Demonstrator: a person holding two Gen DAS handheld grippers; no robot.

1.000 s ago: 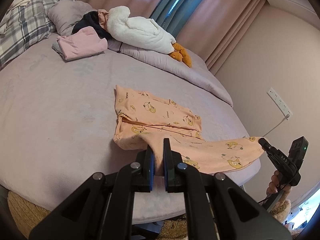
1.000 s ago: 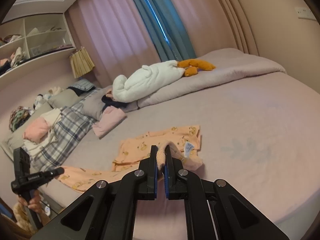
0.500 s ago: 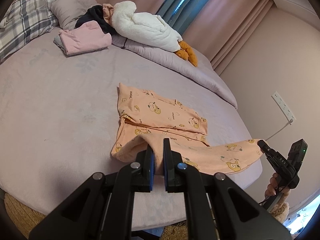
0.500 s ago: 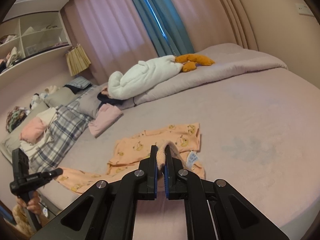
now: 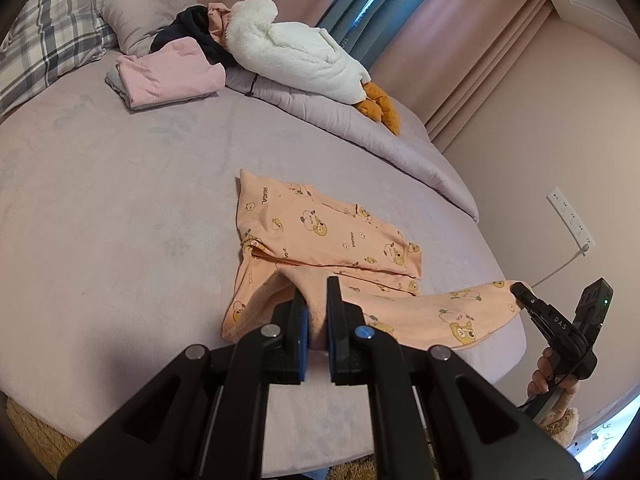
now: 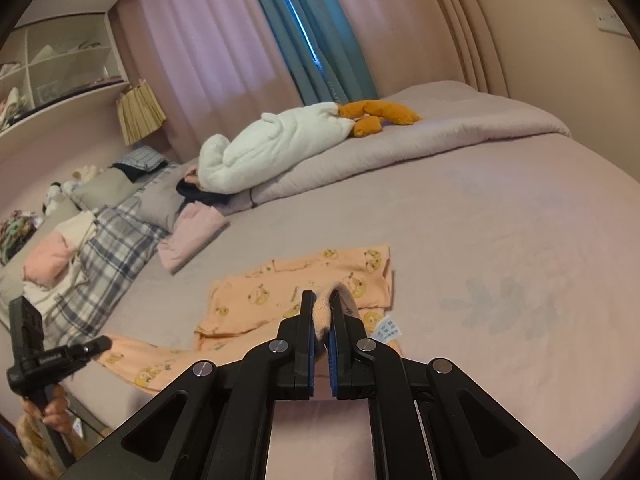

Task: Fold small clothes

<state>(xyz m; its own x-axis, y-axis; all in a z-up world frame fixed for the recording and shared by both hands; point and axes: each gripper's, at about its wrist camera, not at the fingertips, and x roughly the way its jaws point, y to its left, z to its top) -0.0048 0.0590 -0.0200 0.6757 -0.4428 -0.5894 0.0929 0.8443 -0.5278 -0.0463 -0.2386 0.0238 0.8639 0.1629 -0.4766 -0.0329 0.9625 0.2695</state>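
Note:
A small peach garment printed with bears (image 5: 332,236) lies half folded on the lilac bed; it also shows in the right wrist view (image 6: 280,296). My left gripper (image 5: 314,300) is shut on a bunched edge of it at the near side. My right gripper (image 6: 322,312) is shut on the other end, beside a white care label (image 6: 387,330). The strip between the two grippers hangs stretched over the bed's near edge (image 5: 460,316). Each gripper shows in the other's view: the right gripper in the left wrist view (image 5: 520,290), the left gripper in the right wrist view (image 6: 105,343).
A folded pink garment (image 5: 168,74) lies at the far left of the bed. A white plush goose (image 5: 296,56) lies on the rolled lilac duvet (image 5: 360,120). Plaid pillows (image 5: 44,48) sit at the head. A wall socket with cable (image 5: 570,220) is at the right.
Both grippers have moved forward over the bed with the peach garment held, carrying the stretched strip closer to the folded part.

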